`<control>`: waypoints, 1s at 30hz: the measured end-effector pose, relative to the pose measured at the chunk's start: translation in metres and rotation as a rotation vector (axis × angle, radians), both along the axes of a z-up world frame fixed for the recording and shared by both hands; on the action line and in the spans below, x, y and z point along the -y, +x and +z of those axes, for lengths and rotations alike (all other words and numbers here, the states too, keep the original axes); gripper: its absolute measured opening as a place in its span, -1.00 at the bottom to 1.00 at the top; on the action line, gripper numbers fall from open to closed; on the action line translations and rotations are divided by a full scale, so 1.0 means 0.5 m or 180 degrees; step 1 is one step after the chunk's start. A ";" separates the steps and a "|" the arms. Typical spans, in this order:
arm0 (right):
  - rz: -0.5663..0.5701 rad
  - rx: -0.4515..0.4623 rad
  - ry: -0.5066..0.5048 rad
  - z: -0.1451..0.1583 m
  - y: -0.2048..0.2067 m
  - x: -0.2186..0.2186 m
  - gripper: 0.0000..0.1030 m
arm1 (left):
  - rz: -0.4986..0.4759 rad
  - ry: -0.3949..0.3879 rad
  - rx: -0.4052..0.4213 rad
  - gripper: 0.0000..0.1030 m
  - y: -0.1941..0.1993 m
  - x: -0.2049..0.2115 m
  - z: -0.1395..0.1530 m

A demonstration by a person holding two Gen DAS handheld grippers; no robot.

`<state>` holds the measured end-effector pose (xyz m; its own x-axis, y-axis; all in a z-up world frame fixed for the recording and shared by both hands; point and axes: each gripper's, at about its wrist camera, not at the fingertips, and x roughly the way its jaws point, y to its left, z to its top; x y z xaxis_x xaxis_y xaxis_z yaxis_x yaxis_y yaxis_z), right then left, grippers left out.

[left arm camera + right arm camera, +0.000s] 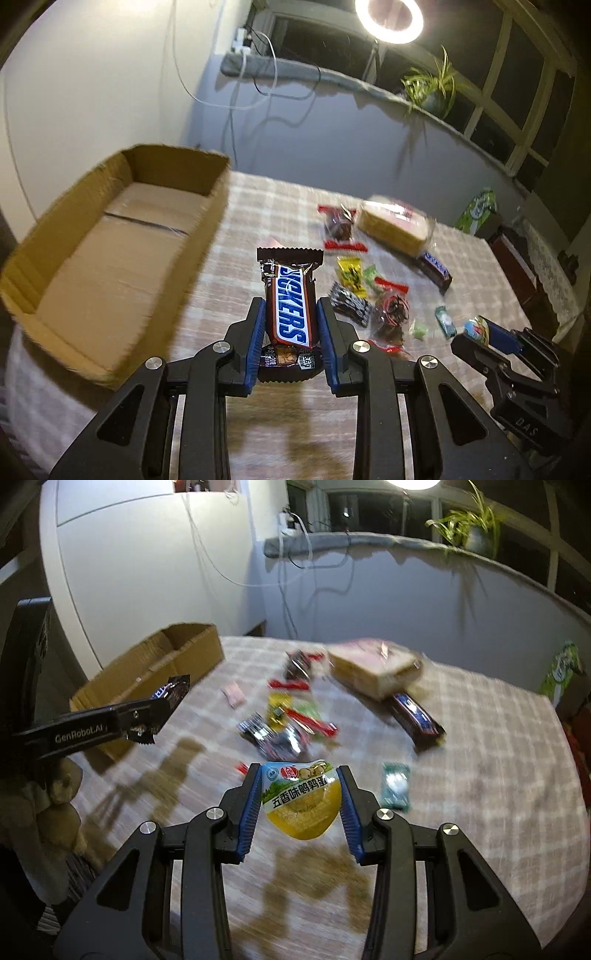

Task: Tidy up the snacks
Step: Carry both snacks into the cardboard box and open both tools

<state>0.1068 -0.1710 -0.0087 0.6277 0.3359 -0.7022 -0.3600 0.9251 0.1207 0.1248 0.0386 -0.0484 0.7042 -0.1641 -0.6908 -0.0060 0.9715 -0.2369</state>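
Observation:
My left gripper [290,314] is shut on a brown Snickers bar [290,295], held lengthwise above the checked tablecloth. An open cardboard box [110,251] stands to its left, with nothing showing on its floor. My right gripper [301,786] is shut on a yellow and blue snack pouch [301,801] with a picture of eggs, lifted off the table. In the right wrist view the left gripper [162,709] appears at the left with the Snickers bar [173,690], in front of the box [155,664]. The right gripper [480,328] shows at the right of the left wrist view.
Loose snacks lie mid-table: several small packets [284,720], a wrapped sandwich [373,664], a second dark chocolate bar [413,714], a teal candy [395,784] and a pink one [232,696]. A green carton [476,210] stands beyond the table's far right edge.

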 end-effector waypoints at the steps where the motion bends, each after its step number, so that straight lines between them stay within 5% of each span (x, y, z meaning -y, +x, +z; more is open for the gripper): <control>1: 0.0030 0.0018 0.0006 0.007 0.003 -0.009 -0.19 | 0.0022 0.0011 0.0026 -0.49 -0.005 -0.006 0.006; 15: 0.0560 0.0274 0.0092 0.086 0.079 -0.224 -0.19 | 0.0481 0.0073 0.0196 -0.49 -0.047 -0.171 0.042; 30: 0.0908 0.0168 0.0002 0.057 0.173 -0.440 -0.19 | 0.0733 0.0044 0.0128 -0.49 -0.050 -0.280 0.009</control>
<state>0.1934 0.0490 0.0199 0.5435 0.5045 -0.6709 -0.6116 0.7854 0.0953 0.0997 0.1786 -0.0439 0.7489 0.0134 -0.6626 -0.2189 0.9487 -0.2282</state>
